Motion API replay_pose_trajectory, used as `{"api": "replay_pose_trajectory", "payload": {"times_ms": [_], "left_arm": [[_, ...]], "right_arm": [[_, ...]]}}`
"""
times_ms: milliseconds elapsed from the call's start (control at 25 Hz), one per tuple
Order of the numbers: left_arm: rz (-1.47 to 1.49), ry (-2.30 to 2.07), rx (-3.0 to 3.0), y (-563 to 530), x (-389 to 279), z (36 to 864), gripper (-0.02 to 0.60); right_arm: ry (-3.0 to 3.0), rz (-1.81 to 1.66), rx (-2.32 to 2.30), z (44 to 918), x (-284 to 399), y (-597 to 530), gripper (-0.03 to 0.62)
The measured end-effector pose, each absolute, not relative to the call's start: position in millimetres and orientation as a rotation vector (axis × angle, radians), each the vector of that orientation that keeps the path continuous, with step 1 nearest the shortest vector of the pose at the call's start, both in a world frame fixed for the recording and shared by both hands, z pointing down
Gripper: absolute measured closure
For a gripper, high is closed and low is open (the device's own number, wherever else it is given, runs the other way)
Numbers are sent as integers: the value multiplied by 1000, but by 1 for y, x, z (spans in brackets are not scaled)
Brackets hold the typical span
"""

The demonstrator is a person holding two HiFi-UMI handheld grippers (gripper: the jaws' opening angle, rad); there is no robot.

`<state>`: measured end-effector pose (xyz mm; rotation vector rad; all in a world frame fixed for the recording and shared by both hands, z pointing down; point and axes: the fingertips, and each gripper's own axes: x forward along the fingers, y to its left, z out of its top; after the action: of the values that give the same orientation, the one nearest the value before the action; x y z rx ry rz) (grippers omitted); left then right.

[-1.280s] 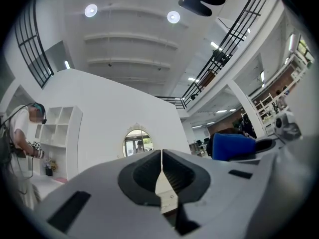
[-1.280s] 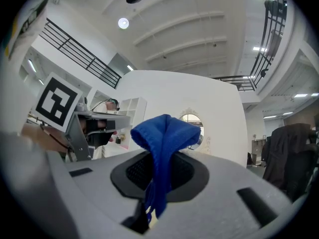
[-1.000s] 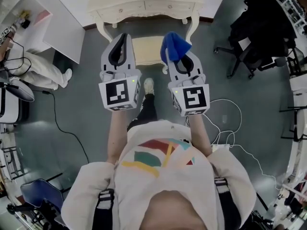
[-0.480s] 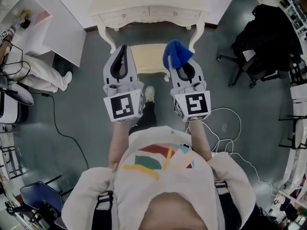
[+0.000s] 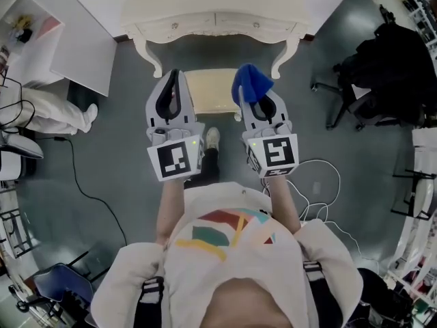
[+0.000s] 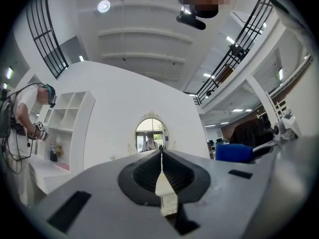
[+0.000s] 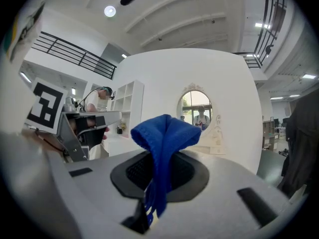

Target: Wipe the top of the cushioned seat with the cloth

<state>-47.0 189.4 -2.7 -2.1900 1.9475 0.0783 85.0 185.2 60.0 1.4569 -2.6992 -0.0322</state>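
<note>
A person (image 5: 232,251) holds two grippers out above a cream cushioned seat (image 5: 213,91), which stands on the grey floor (image 5: 123,128) just in front of a white dressing table (image 5: 215,20). The right gripper (image 5: 254,96) is clamped on a bunched blue cloth (image 5: 251,82), whose folds rise past the jaws at the seat's right edge. The left gripper (image 5: 175,74) shows at the seat's left edge, jaws pressed together with nothing between them.
</note>
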Motion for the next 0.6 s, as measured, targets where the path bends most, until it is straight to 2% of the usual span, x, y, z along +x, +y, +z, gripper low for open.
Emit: {"api": "replay_pose_trajectory", "payload": {"times_ms": [600], "left_arm": [[52, 1910, -2273, 14, -102, 13, 575]], "right_arm": [[-2527, -26, 1522, 67, 32, 13, 563]]}}
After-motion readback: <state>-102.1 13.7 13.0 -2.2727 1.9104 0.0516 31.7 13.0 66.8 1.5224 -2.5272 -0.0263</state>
